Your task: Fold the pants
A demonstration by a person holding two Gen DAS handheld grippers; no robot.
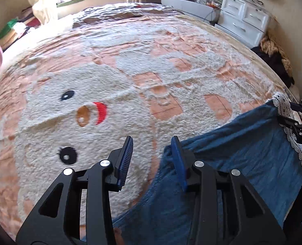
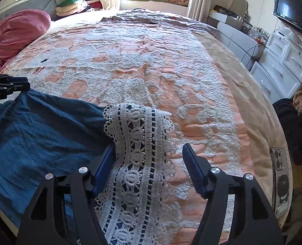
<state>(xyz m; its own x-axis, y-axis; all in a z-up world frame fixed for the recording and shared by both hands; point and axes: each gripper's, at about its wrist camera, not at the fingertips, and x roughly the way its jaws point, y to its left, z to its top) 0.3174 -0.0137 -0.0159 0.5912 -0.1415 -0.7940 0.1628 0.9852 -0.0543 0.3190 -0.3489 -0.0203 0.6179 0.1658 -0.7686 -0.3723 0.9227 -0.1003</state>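
Blue pants (image 1: 242,163) with a white lace hem (image 1: 287,122) lie at the near edge of the bed. My left gripper (image 1: 153,153) is open, its right finger over the left edge of the blue cloth. My right gripper (image 2: 148,165) is open, with the lace hem (image 2: 138,147) lying between its fingers and the blue cloth (image 2: 38,134) to the left. Each gripper shows at the edge of the other's view, the right one (image 1: 298,122) by the lace and the left one (image 2: 6,86) by the cloth's far corner.
A peach and white fluffy bedspread (image 1: 130,71) with a cartoon face covers the bed. A pink quilt (image 2: 18,32) lies at the far left. A phone (image 2: 281,175) lies on the bed's right edge. White drawers (image 2: 283,67) and dark clothes (image 2: 293,126) stand to the right.
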